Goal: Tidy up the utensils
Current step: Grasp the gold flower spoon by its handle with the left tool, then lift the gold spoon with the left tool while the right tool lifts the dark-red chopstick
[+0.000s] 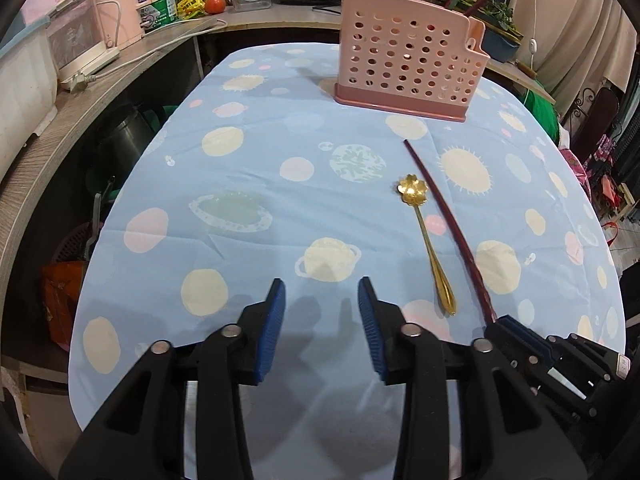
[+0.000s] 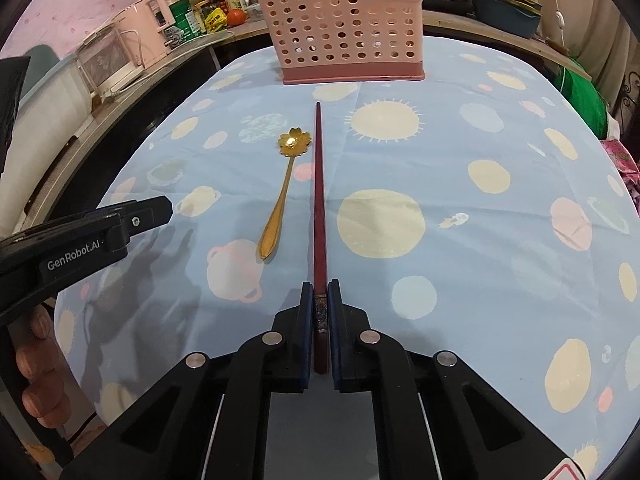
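A dark red chopstick points toward a pink perforated utensil holder at the table's far end. My right gripper is shut on the chopstick's near end. A gold flower-bowl spoon lies on the cloth just left of the chopstick. In the left wrist view, my left gripper is open and empty over the cloth, left of the spoon and chopstick; the holder stands far ahead. The right gripper shows at lower right.
The table wears a blue cloth with planet prints. A counter on the left and back holds a pink appliance, bottles, a tomato and pots. The left gripper's body shows at the left of the right wrist view.
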Demonstrator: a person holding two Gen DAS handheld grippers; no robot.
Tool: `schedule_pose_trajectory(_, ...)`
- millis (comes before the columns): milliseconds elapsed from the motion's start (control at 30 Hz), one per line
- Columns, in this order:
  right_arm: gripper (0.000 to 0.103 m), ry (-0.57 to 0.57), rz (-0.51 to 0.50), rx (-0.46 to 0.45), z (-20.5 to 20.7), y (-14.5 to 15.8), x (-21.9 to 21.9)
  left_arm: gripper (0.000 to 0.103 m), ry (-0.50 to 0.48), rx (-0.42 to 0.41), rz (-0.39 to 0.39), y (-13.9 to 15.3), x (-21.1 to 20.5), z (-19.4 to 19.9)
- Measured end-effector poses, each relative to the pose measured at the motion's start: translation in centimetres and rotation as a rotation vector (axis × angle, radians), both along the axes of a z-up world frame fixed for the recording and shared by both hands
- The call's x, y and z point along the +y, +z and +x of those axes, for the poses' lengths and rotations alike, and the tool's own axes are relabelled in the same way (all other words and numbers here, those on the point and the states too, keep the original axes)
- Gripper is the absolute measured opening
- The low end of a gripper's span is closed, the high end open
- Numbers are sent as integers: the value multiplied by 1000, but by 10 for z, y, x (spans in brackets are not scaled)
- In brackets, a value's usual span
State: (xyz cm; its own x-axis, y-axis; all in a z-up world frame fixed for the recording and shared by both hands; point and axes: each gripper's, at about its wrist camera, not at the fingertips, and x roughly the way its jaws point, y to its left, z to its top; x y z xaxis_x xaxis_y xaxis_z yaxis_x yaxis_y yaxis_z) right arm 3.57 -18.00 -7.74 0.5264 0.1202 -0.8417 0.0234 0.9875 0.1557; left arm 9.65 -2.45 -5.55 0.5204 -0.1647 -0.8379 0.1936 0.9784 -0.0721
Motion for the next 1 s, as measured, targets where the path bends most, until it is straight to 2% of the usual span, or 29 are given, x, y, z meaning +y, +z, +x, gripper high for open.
schedule_pose_trajectory(33, 7, -13, 6, -2, -1, 1, -4, 50, -3, -4, -1, 0, -2, -1)
schedule_pose_trajectory(167, 7, -57, 21, -21, -2, 6, -17, 56, -36, -10, -2, 0, -14, -3)
schedule_pose_trajectory(567, 7, -105, 55, -31, -1, 9, -39, 56, -143, 40, -30, -16, -60, -1)
schedule_pose_trajectory(700, 7, -112, 64, -30, -2, 7, -41, 43, -152, 61, -29, -24, -66, 1)
schedule_pose_trajectory(900, 7, -110, 71, -26, -3, 5, -41, 10, -167, 67, -33, -24, -66, 0)
schedule_pose_trajectory(1000, 7, -107, 73, -27, -3, 5, -41, 10, -165, 76, -48, -23, -63, 0)
